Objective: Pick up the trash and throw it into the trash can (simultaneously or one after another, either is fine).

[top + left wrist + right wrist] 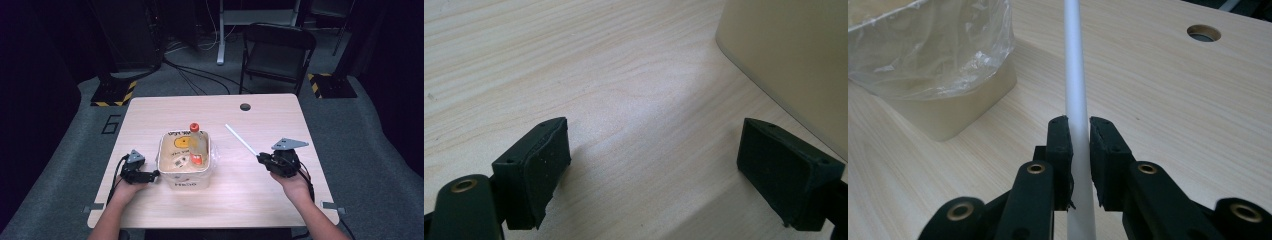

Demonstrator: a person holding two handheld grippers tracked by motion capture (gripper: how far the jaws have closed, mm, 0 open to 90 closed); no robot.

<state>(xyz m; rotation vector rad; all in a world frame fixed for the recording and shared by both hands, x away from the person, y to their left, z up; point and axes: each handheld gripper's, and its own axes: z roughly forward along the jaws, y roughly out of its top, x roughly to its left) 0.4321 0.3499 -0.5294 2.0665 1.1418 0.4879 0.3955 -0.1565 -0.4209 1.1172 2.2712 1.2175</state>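
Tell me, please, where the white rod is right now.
In the high view the white rod is at the table's right, clamped in the right gripper and slanting up-left, just right of the cream bin.

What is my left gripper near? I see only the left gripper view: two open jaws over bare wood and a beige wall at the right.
Observer: That wall is a beige tub lined with clear plastic.
Operator: Anything inside it?
Observer: A bottle with an orange cap leans in it.
Operator: And the other hand?
Observer: The right gripper is shut on a white tube, which points away across the table.
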